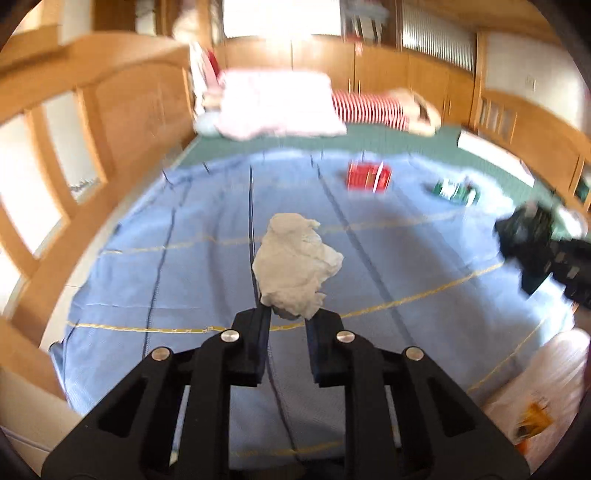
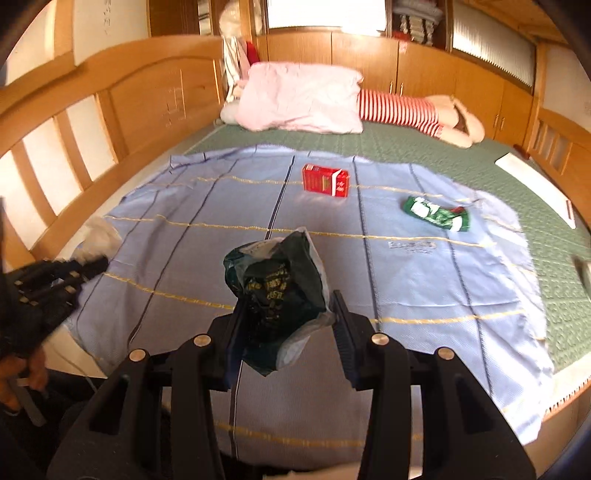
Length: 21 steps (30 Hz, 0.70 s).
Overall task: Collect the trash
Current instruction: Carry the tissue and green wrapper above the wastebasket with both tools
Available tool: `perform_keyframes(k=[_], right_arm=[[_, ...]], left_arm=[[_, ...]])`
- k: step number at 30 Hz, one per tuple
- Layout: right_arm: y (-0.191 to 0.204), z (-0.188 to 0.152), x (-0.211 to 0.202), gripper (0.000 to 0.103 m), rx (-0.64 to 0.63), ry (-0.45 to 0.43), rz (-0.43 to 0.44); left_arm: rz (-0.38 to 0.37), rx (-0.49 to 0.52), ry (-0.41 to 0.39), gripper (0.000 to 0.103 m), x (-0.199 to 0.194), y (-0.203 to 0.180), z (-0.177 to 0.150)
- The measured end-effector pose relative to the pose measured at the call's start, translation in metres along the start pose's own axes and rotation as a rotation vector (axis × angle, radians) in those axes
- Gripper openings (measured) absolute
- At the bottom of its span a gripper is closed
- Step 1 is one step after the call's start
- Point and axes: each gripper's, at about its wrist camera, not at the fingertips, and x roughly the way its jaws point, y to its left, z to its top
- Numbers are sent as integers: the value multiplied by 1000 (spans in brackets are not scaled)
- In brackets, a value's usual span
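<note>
Light level: bright daylight in both views, warm on the wooden walls.
Light source: window (image 1: 280,16) at the far end of the room, behind the bed.
Glare: the window is blown out to white; the pink pillow (image 1: 279,105) below it is washed pale in the left wrist view.
Shadows: soft and faint on the blue cloth (image 2: 406,266).
Blur: left wrist view smeared by motion, worst at the far end and edges; right wrist view mostly sharp, blurred at its left edge.
Distortion: strong fisheye curve, dark rounded corners.
</note>
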Motion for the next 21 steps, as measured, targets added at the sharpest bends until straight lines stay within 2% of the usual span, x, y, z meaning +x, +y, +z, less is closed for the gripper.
perform_keyframes(k=[3, 9, 14, 21], right_arm=[[3, -8, -31, 43, -9, -44, 2], [0, -23, -85, 43, 2, -126, 17], [-4, -37, -123, 43, -2, -181, -8], [-14, -51, -153, 43, 23, -215, -3]], left_arm=[[7, -9, -75, 19, -45, -14, 2], [18, 23, -172, 19, -110, -47, -1], [11, 35, -209, 19, -151, -71, -8], [-8, 32, -226, 19, -182, -89, -18]])
